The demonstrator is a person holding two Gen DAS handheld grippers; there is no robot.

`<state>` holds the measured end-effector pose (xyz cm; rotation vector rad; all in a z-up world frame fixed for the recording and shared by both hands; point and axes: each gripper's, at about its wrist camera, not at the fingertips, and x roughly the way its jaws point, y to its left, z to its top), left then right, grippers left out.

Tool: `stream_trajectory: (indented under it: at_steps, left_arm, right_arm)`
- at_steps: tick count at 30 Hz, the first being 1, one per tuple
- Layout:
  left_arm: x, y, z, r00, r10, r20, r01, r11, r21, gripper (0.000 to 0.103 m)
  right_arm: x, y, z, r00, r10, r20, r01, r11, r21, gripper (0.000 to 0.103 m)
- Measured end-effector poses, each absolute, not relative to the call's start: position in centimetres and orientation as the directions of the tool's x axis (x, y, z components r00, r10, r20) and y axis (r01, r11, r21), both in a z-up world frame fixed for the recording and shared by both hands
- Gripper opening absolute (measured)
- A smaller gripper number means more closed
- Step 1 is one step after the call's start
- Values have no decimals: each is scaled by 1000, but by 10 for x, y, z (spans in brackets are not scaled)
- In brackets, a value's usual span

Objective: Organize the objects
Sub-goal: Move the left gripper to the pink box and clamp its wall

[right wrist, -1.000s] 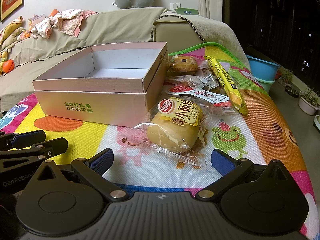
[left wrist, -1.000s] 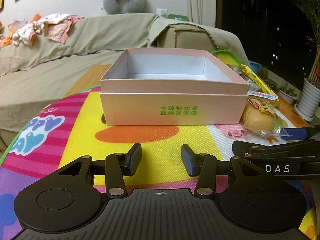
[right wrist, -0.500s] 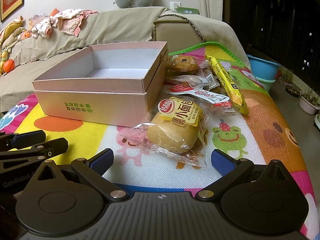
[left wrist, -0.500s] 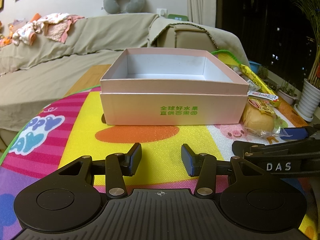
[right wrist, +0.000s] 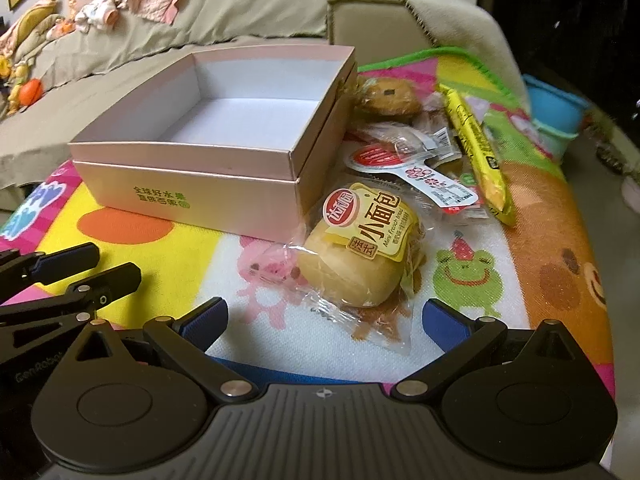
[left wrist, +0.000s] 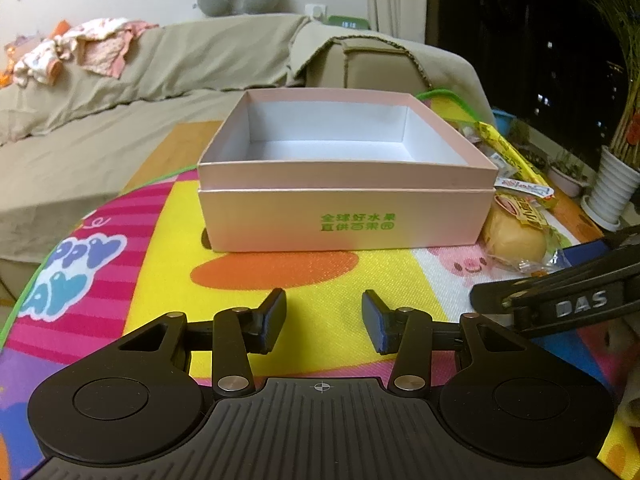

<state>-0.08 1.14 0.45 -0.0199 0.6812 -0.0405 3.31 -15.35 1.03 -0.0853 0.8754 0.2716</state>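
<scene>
While bun (right wrist: 360,256) lies on mat (right wrist: 472,304) beside box (right wrist: 224,160), right gripper (right wrist: 322,314) hovers just before it, jaws wide apart, holding nothing. Left gripper (left wrist: 324,320) faces box, jaws parted, holding nothing.

Left tool (left wrist: 324,322) part open, right tool (right wrist: 324,320) spread wide

Right gripper (right wrist: 324,316) raised, nearer bread pack (right wrist: 356,256).
</scene>
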Motion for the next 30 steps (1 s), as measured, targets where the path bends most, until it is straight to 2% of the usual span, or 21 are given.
stream_trajectory:
  at_steps: [5, 10, 13, 18, 25, 30]
  left_arm:
    - [-1, 29, 30, 803, -29, -595, 7, 999, -39, 48]
    - [13, 51, 66, 855, 15, -518, -48, 998, -51, 48]
    - [38, 60, 79, 865, 67, -497, -81, 997, -6, 48]
    - [101, 76, 67, 812, 92, -576, -111, 994, 2, 48]
    - [127, 84, 47, 781, 70, -621, -111, 993, -28, 47]
    - [136, 80, 37, 756, 58, -653, -93, 996, -19, 34]
  right_arm:
    - [30, -172, 26, 626, 257, -737, -248, 961, 125, 103]
    - [16, -178, 55, 784, 170, -598, -206, 978, 9, 103]
    - [15, -182, 66, 846, 117, -520, -151, 988, -23, 103]
    - [25, -185, 69, 821, 158, -549, -201, 979, -19, 103]
    - [14, -170, 51, 765, 225, -603, -325, 944, -60, 103]
    - [23, -163, 38, 727, 232, -646, -348, 936, -56, 103]
